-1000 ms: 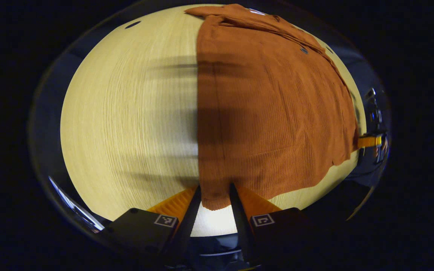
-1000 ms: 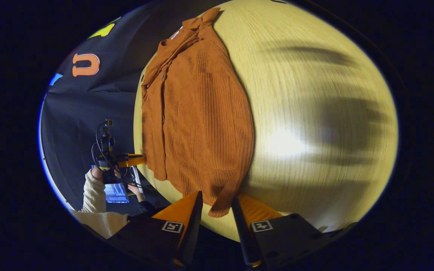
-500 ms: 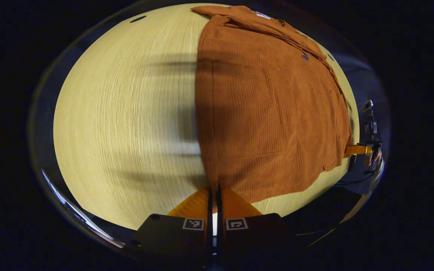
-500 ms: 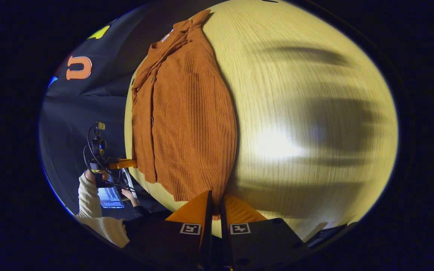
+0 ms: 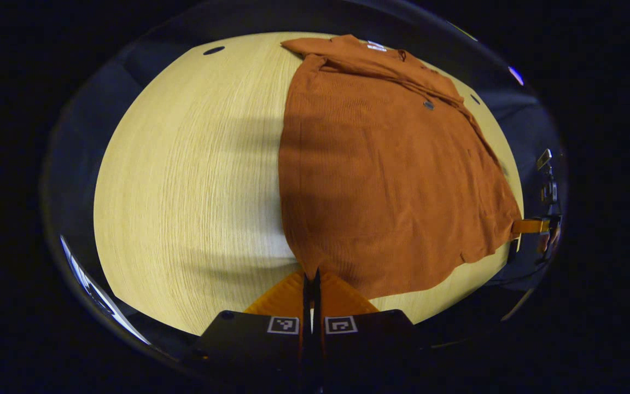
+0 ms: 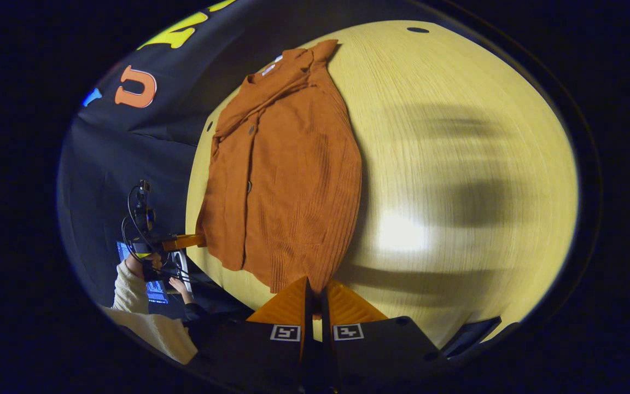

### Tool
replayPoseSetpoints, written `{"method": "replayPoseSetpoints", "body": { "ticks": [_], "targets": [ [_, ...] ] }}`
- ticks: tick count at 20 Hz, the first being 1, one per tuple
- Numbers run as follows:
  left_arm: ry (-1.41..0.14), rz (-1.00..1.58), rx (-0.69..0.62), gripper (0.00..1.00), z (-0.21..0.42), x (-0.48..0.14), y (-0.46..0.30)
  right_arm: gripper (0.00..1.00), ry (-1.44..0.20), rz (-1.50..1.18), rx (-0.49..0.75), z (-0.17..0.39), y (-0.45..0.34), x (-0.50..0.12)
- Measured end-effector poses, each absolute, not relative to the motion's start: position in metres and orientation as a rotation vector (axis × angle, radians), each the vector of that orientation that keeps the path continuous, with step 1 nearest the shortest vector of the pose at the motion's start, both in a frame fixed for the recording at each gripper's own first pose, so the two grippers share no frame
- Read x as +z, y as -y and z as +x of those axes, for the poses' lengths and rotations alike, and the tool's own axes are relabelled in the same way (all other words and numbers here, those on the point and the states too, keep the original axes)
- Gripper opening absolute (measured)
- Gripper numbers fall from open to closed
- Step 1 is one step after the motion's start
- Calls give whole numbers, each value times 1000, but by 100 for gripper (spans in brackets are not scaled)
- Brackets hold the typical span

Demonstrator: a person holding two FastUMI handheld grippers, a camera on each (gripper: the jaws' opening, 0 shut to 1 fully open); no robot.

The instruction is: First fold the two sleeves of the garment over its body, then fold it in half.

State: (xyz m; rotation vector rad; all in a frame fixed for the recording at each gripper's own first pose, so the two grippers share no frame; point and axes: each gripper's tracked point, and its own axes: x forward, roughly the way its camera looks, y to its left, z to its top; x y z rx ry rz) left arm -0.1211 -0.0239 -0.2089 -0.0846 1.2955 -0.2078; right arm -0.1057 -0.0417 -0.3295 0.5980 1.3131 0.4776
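The garment (image 5: pixel 386 180) is lying flat on the wooden table (image 5: pixel 184 180), sleeves apparently already folded over its body. The left gripper (image 5: pixel 310 279) and the right gripper (image 6: pixel 315 284) are each pinching a bottom hem corner, fingers closed on the fabric. Judged step: beginning the half fold. The next move is calling for lifting both corners together and carrying the hem toward the collar. A dark cloth wall (image 6: pixel 129 158) is surrounding the table; a person's sleeve (image 6: pixel 129 284) is showing beside it
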Motion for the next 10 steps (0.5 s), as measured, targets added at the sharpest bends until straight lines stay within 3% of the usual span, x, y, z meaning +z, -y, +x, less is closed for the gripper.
{"method": "replayPoseSetpoints", "body": {
  "ticks": [8,10],
  "targets": [
    [-994,-177,-313,4,-52,-20,64,7,-1055,622,579,-26,24,-201],
    [-918,-189,-323,3,-14,-24,72,7,-989,590,584,4,26,-173]
  ]
}}
